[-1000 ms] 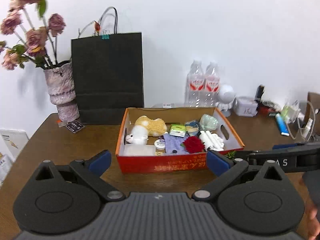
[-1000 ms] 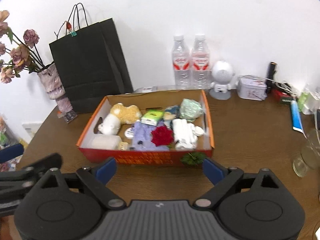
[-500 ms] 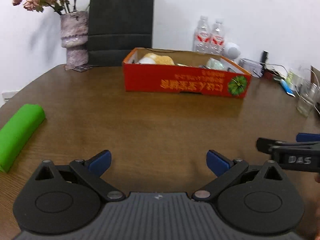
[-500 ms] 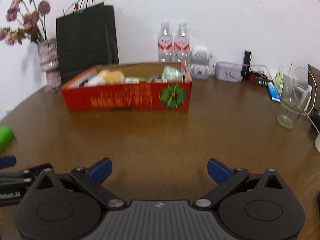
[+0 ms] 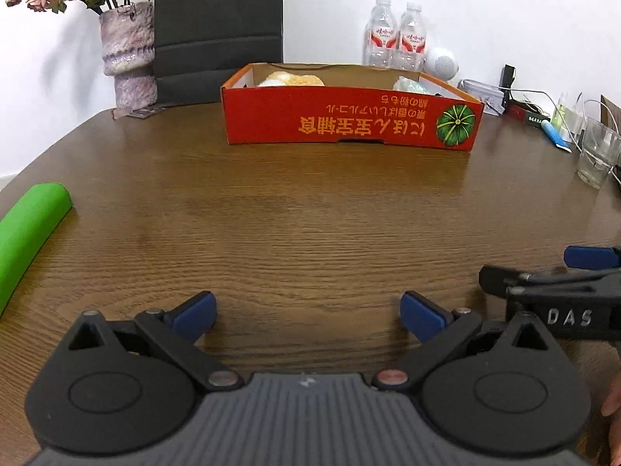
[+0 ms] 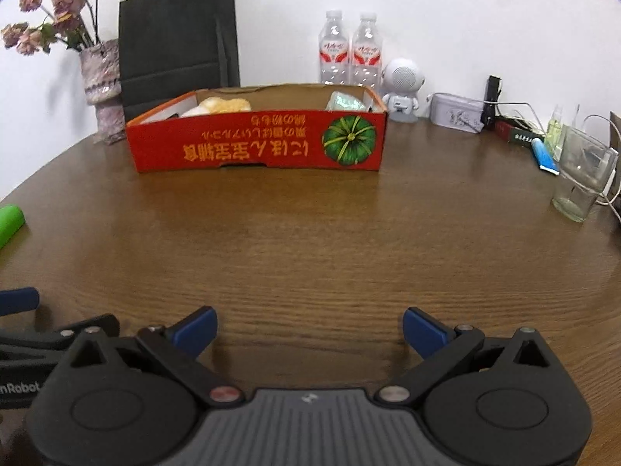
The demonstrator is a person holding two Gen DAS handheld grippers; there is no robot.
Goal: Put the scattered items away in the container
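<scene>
Claws side by side, low over the table (image 5: 310, 209), angled down. Left claw (image 5: 306, 310) wide open, empty. Right claw (image 6: 309, 328) has just been opening, now fully spread, nothing between. Red box (image 6: 256, 143) sits beyond them; green roll (image 5: 27, 229) lies far left.

The left tongs (image 5: 306, 312) hang wide apart over the bare desk (image 5: 310, 213), the red box (image 5: 349, 124) well beyond.

Two water bottles (image 6: 351, 48), one red box (image 6: 256, 143), one black paper bag (image 6: 176, 35), one vase (image 6: 101, 89), one glass (image 6: 582, 178) and one green roll (image 5: 27, 229) are counted on one table (image 6: 310, 240).
</scene>
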